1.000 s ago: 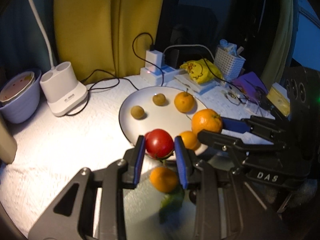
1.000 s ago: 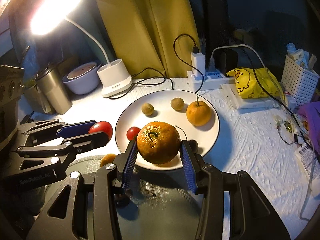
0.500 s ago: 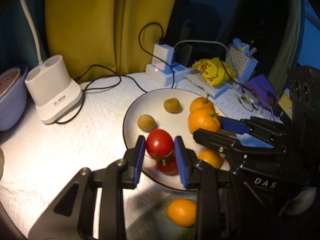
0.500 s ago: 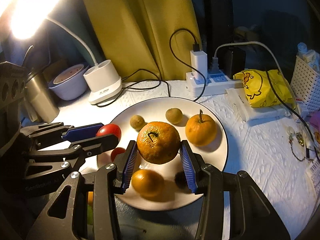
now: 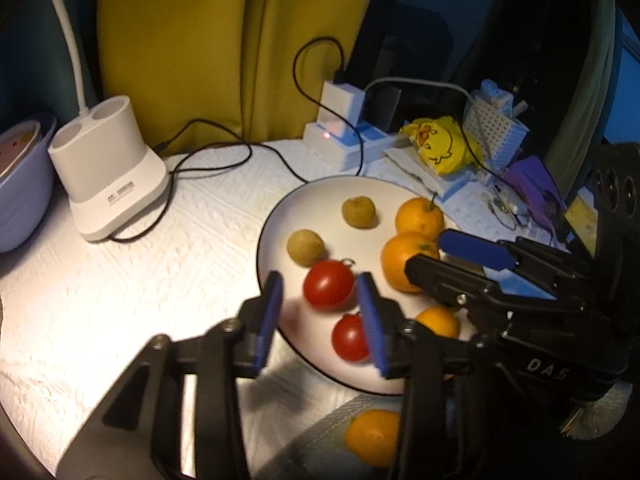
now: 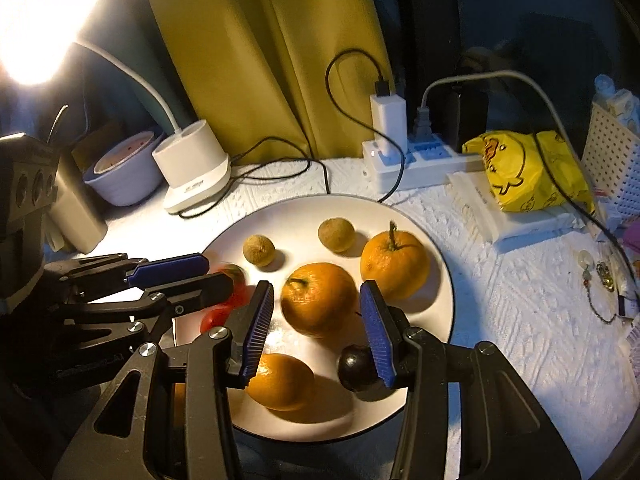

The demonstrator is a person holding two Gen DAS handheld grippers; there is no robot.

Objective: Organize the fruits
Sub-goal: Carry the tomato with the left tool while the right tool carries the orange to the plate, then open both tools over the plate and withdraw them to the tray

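At centre frame, the left gripper [image 5: 320, 312] is opening off a tomato [image 5: 329, 291] on the plate [image 6: 436, 268]; the right gripper [image 6: 316, 330] is opening around an orange [image 6: 318, 304]. Freed round fruit could roll off the rim.

On the desk [image 6: 520, 320], the plate [image 6: 436, 264] lies centre; lamp base [image 6: 192, 168] at ten o'clock, power strip [image 6: 420, 160] at one o'clock.

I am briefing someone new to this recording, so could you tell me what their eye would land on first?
Probably the white plate mid-table, crowded with fruit. In the left wrist view, the left gripper is opening around a red tomato at the plate's near-left rim; in the right wrist view, the right gripper is opening around a large tangerine at its centre. A glaring lamp head fills the upper left.
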